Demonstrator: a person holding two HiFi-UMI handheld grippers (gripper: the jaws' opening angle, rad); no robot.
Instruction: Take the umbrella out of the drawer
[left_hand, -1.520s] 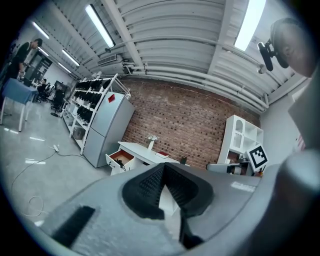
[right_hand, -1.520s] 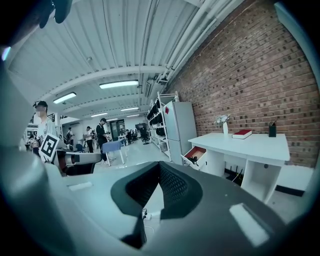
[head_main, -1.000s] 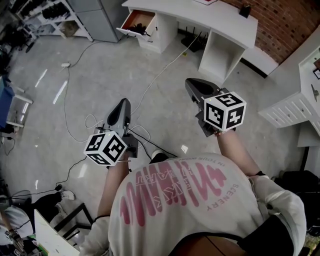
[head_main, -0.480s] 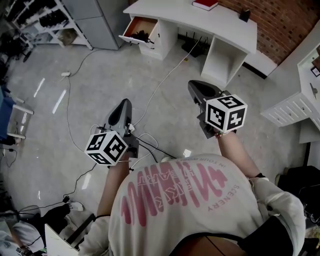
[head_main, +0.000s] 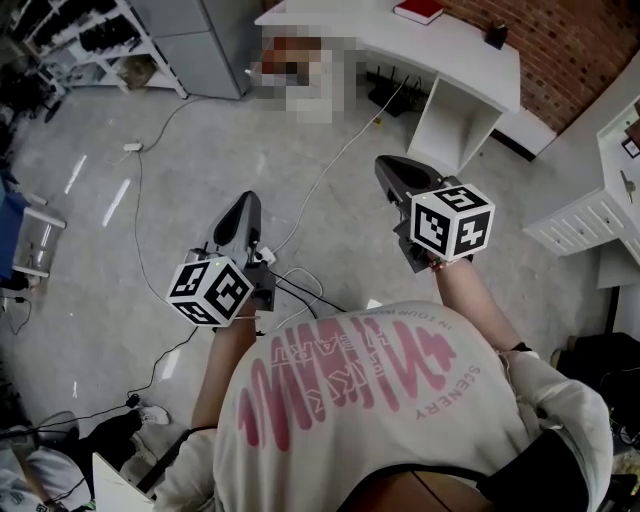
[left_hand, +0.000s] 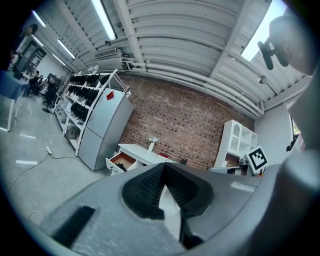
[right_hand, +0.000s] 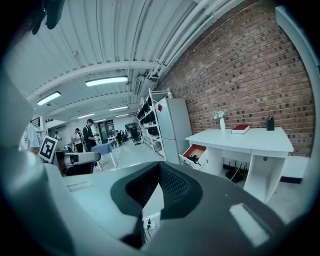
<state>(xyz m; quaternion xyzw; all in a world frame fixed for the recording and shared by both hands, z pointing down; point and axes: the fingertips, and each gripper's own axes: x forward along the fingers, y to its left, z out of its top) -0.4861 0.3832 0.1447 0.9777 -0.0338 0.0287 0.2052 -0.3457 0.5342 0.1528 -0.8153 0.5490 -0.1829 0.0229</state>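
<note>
Against the brick wall stands a white desk (head_main: 440, 45), and its left drawer (right_hand: 196, 151) is pulled open. Something dark, probably the umbrella (right_hand: 194, 159), lies in the drawer; in the head view a mosaic patch covers that spot. The left gripper view also shows the open drawer (left_hand: 120, 161) far ahead. My left gripper (head_main: 247, 203) and right gripper (head_main: 388, 165) are held out over the floor, well short of the desk and pointing toward it. Both are shut with nothing between the pads (left_hand: 150, 185) or the right pads (right_hand: 172, 182).
Cables (head_main: 300, 180) and a power strip (head_main: 131, 148) lie on the floor between me and the desk. A grey cabinet (head_main: 200, 40) and shelves (head_main: 90, 30) stand left of the desk, a white dresser (head_main: 590, 215) at right. A red book (head_main: 418, 10) lies on the desk.
I have walked a little nearer to the desk, so the drawer sits lower in the head view. Both grippers stay shut and held out in front as before.
</note>
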